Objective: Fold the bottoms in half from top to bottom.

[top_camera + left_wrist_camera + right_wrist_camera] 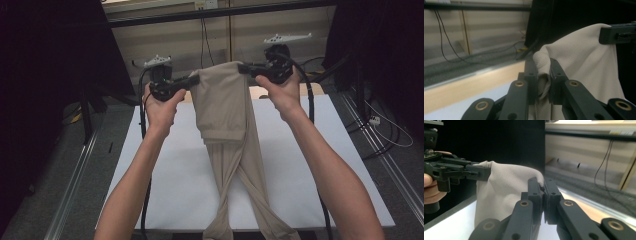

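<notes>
A pair of beige trousers (223, 107) hangs folded in the air above the white table top (170, 170), the legs trailing down over the table's near edge. My left gripper (192, 80) is shut on the left end of the top fold, where cloth (544, 75) bunches between its jaws. At the right end of that fold, my right gripper (243, 68) is shut on the cloth (506, 187). In the right gripper view the left gripper (482, 172) is pinching the far corner. In the left gripper view the right gripper (604, 35) is at the far corner.
The person's forearms reach in from the bottom of the high view. Black cables (312, 107) trail from both grippers. Dark curtains stand at both sides, and metal rails (75, 175) run along the floor beside the table. A wooden strip (461, 87) edges the table's far side.
</notes>
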The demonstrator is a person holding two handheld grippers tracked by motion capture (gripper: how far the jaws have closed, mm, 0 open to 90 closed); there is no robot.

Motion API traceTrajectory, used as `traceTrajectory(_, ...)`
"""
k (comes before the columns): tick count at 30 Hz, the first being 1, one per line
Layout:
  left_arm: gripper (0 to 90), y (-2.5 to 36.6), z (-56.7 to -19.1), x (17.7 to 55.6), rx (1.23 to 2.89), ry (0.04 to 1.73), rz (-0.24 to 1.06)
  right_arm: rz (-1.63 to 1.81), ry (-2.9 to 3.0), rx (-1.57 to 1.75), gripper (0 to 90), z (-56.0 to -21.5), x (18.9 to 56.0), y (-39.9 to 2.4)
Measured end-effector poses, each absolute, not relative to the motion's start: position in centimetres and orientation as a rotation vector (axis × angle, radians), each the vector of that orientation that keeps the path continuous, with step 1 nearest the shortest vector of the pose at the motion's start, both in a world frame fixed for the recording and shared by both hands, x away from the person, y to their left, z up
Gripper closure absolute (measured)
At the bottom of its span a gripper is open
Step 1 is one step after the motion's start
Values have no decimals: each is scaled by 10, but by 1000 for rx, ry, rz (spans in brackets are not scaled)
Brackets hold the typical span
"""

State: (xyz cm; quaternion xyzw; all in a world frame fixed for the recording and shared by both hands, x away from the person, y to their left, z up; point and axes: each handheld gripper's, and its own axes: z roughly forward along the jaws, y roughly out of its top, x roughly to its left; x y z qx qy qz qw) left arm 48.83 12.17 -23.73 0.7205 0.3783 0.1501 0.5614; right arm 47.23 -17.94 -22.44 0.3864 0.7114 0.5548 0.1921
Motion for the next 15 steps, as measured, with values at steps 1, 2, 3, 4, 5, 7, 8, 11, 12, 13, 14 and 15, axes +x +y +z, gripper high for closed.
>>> traceTrajectory(1, 800, 119, -231, 489, 1689, 885, 363, 1557, 1988, 1082, 857, -219, 473, -180)
traceTrajectory(2, 800, 117, -224, 491, 1684, 879, 376, 1556, 1978, 1084, 856, -213, 473, -182)
traceTrajectory(3, 800, 115, -217, 492, 1674, 877, 373, 1559, 1965, 1085, 857, -206, 474, -184)
traceTrajectory(4, 800, 113, -211, 494, 1664, 873, 379, 1554, 1949, 1084, 857, -200, 475, -186)
traceTrajectory(5, 800, 110, -207, 497, 1656, 861, 390, 1551, 1937, 1084, 856, -195, 477, -188)
traceTrajectory(7, 800, 106, -203, 504, 1639, 860, 392, 1552, 1912, 1083, 856, -188, 482, -191)
traceTrajectory(8, 799, 104, -206, 508, 1631, 874, 380, 1554, 1904, 1088, 856, -188, 485, -192)
traceTrajectory(11, 799, 94, -226, 519, 1700, 913, 368, 1501, 1927, 1136, 856, -203, 496, -194)
traceTrajectory(12, 799, 92, -235, 521, 1715, 922, 356, 1481, 1939, 1150, 856, -212, 499, -193)
traceTrajectory(13, 799, 90, -245, 523, 1727, 932, 346, 1464, 1952, 1165, 856, -222, 503, -194)
traceTrajectory(14, 799, 89, -253, 526, 1745, 938, 336, 1447, 1962, 1182, 856, -232, 506, -194)
traceTrajectory(15, 798, 88, -262, 529, 1748, 950, 318, 1434, 1974, 1205, 856, -243, 510, -195)
